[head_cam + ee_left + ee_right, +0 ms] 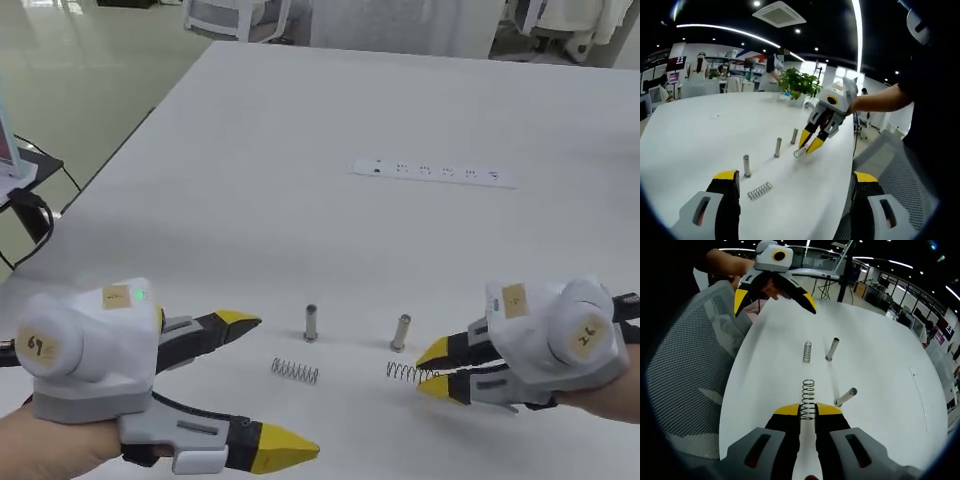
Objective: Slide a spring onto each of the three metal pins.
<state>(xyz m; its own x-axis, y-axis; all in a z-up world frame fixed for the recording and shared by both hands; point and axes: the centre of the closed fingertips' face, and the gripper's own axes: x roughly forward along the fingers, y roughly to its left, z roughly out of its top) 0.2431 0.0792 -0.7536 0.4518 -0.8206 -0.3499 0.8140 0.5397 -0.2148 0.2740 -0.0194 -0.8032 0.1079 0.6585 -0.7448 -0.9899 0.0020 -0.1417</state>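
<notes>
Right gripper (432,368), at four o'clock in the head view, pinches one end of a thin coiled steel spring (404,372). A short grey metal pin (401,332) stands near, at its twelve o'clock. Left gripper (275,385), at seven o'clock, gapes wide and empty. Held by one end, the spring may bend or slip free.

White table (400,110), pale glossy floor (80,70)

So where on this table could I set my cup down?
Bare tabletop lies between the power strip and the pins, and beyond the strip. Near you it's crowded: pins, a loose spring, the open left gripper, and the right gripper pinching a second spring.
</notes>
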